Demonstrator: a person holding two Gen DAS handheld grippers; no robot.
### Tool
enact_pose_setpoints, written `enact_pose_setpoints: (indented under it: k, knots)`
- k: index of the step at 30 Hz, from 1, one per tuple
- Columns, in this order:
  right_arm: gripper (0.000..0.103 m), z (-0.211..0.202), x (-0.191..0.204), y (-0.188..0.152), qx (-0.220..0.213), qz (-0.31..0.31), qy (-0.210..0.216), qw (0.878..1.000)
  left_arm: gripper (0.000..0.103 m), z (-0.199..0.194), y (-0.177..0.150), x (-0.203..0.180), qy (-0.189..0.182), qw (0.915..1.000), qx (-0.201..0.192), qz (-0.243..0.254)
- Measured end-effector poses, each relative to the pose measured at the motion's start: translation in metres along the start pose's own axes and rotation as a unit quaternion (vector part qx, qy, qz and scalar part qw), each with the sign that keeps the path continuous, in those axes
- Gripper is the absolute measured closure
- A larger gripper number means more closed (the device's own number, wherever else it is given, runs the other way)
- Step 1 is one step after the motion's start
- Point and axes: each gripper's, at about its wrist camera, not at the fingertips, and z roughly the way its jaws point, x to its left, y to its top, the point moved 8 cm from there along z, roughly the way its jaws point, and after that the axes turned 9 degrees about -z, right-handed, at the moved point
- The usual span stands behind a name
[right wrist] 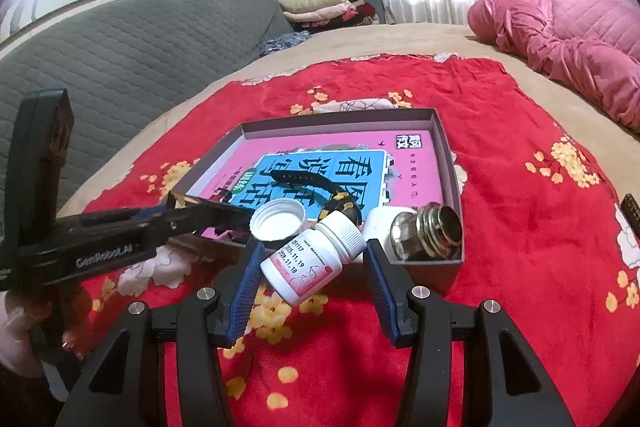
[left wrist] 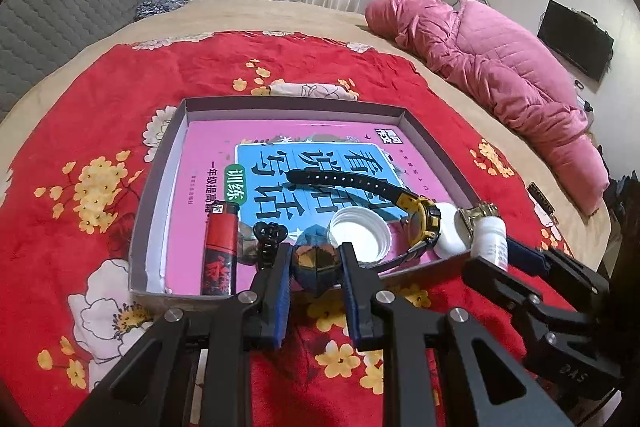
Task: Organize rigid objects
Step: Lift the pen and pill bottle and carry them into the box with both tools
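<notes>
Seven items in tray: shallow grey cardboard tray (left wrist: 424, 131) on the red flowered blanket (left wrist: 80, 131) now carries a pink-and-blue paperback workbook (left wrist: 224, 163) lying flat as its floor layer, with six smaller things on top.
Near-left corner of tray: red-and-black plastic lighter (left wrist: 219, 251), lying along the left wall; a small black hair claw clip (left wrist: 269, 235) just beside it.
Near edge, middle: white plastic screw cap (left wrist: 360, 235), open side up.
Centre to near-right: black-and-yellow wristwatch (left wrist: 420, 219), strap running toward the middle of the book.
Near-right corner of tray: white rounded plastic case (left wrist: 450, 231) and a shiny brass-and-chrome metal fitting (right wrist: 430, 227), touching each other.
Left gripper (left wrist: 316, 263): clenched on a dark faceted puzzle-like object with gold and blue faces (left wrist: 316, 259), held at the tray's near edge, not yet set down.
Right gripper (right wrist: 312, 267): jaws part-spread, blue pads either side of a white plastic pill bottle with pink label (right wrist: 312, 259); it hangs tilted between them outside the tray's near edge, so judged gripped, though pad contact is not plainly seen.
Done: most objects collected in tray.
Left: two items, the faceted object and the bottle, still to be placed; free space lies toward the tray's far edge.
Loose on blanket: none seen in either view.
</notes>
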Motion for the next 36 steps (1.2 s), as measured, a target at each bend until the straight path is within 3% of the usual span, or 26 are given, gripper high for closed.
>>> enact_pose_setpoints:
  k: [5,36]
  knots:
    - [0.051,0.011,-0.003,0.003,-0.001,-0.019,-0.02,1.0,0.08,0.011,-0.006,0.001,0.008,0.9998,0.016,0.003]
    - [0.05,0.029,-0.016,0.007,-0.006,-0.077,-0.086,0.993,0.08,0.031,0.006,0.001,0.009,0.9996,0.024,-0.013]
